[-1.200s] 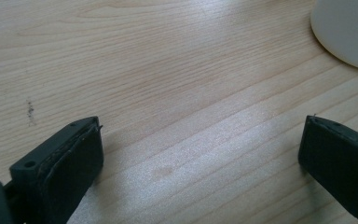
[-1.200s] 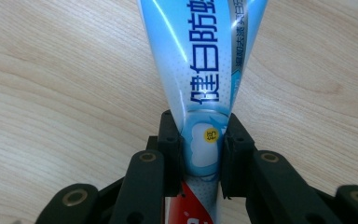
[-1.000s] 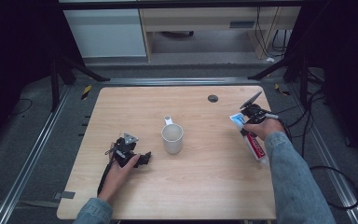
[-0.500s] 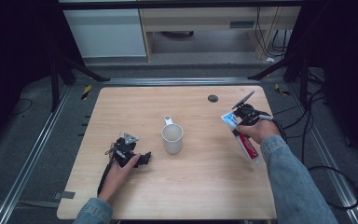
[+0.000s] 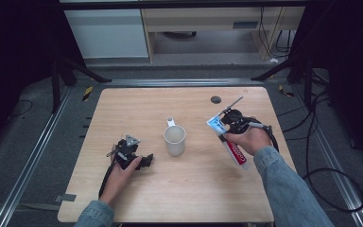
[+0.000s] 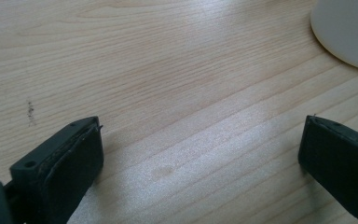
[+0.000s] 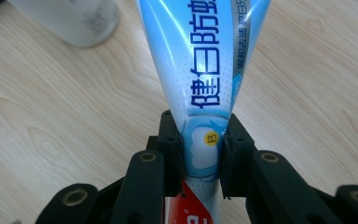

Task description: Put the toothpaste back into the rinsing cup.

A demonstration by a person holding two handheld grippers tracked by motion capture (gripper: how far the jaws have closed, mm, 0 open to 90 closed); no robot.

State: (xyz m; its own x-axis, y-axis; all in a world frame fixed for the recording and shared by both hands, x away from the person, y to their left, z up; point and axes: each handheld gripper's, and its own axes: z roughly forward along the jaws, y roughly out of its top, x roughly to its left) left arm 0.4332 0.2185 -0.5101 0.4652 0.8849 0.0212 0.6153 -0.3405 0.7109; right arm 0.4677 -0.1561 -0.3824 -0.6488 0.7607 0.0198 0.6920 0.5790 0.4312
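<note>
A toothpaste tube point(image 5: 237, 152), blue at one end and red at the other, is clamped in my right gripper point(image 5: 226, 134) at the right of the table. In the right gripper view both jaws press on the tube point(image 7: 204, 70) near its blue-to-red join, and my right gripper point(image 7: 200, 137) holds it off the wood. A white mug point(image 5: 175, 137) stands at the table's middle, left of the tube, with its handle pointing away. It also appears as the mug point(image 7: 72, 18) and the mug point(image 6: 350, 32). My left gripper point(image 5: 144, 161) rests on the table left of the mug. My left gripper point(image 6: 200, 154) is open over bare wood.
A small black round disc point(image 5: 216, 100) lies on the wooden table point(image 5: 137, 109) behind the right hand. Cables point(image 5: 312, 142) trail off the right edge. Stand legs and a low cabinet point(image 5: 108, 33) are on the floor beyond the far edge.
My right hand has carried the tube leftward toward the mug and lifted it a little. The left hand and its gripper have stayed where they were.
</note>
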